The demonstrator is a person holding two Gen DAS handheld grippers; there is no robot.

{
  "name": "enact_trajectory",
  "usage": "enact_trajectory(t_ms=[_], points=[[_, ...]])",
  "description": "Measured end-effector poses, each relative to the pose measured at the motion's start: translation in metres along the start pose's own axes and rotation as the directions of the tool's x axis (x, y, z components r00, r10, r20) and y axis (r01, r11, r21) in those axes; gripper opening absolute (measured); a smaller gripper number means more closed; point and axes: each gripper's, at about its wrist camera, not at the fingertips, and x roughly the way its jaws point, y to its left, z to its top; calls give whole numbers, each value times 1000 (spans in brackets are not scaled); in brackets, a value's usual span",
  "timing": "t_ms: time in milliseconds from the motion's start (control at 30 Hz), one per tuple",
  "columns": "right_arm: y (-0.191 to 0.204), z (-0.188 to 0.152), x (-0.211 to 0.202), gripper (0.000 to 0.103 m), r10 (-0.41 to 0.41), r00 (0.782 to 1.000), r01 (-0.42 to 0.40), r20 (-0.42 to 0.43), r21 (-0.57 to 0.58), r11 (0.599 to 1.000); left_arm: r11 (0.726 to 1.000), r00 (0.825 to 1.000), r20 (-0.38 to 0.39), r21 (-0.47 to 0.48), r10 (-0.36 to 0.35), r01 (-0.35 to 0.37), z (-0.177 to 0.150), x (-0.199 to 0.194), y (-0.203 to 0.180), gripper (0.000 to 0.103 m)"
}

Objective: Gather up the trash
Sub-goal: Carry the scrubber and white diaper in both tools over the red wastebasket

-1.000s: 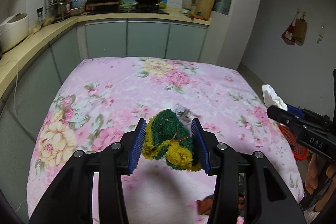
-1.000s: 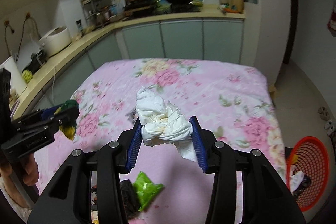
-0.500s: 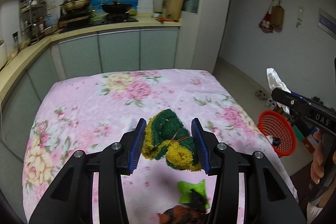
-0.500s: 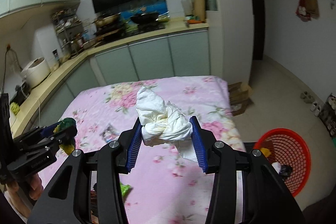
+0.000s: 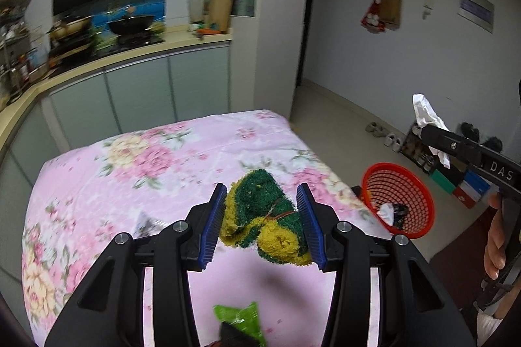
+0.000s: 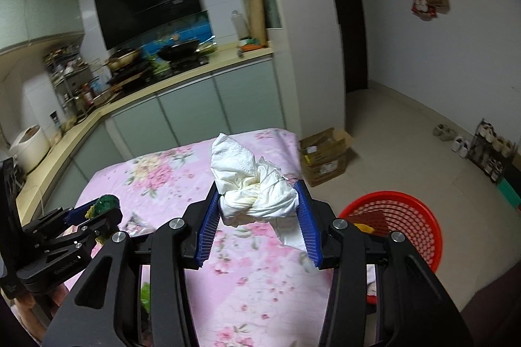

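The left tool (image 5: 264, 225) is clenched on a green and yellow scrubbing sponge (image 5: 265, 225). Its two blue pads squeeze the sponge from both sides, and the sponge hangs in the air above the surface (image 5: 130, 177), which wears a pink cloth with flowers. The sponge does not touch the cloth.

The right tool (image 6: 259, 218) is grasping a crumpled white tissue (image 6: 254, 184). The blue pads press on the lower part of the tissue, and the rest puffs up above them. A loose corner hangs down by the right pad. This tissue is also up in the air, over the edge of the surface that is nearest the red basket (image 6: 420, 223).

The red basket sits on the floor, just beside the surface. In the left wrist view it holds a white scrap and something dark. In the right wrist view a bit of yellow shows inside it. The right tool is closer to the red basket than the left tool is.

A green wrapper (image 5: 241, 319) lies on the surface, far from the red basket, under the left tool. A small silvery wrapper (image 5: 146, 221) lies on the cloth too, on the far side of the left tool from the red basket.

A hand (image 5: 496, 244) holds the handle of the right tool, near the red basket.
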Motion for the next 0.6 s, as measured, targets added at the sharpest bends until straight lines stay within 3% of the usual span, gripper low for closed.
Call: enact_trajectory(t_ms=[367, 600], points=[[-48, -4, -12, 44, -83, 997, 81, 11, 112, 990, 985, 996, -37, 146, -86, 91, 30, 27, -60, 43], [-85, -12, -19, 44, -140, 990, 136, 4, 200, 970, 960, 978, -104, 198, -178, 196, 41, 55, -104, 43]])
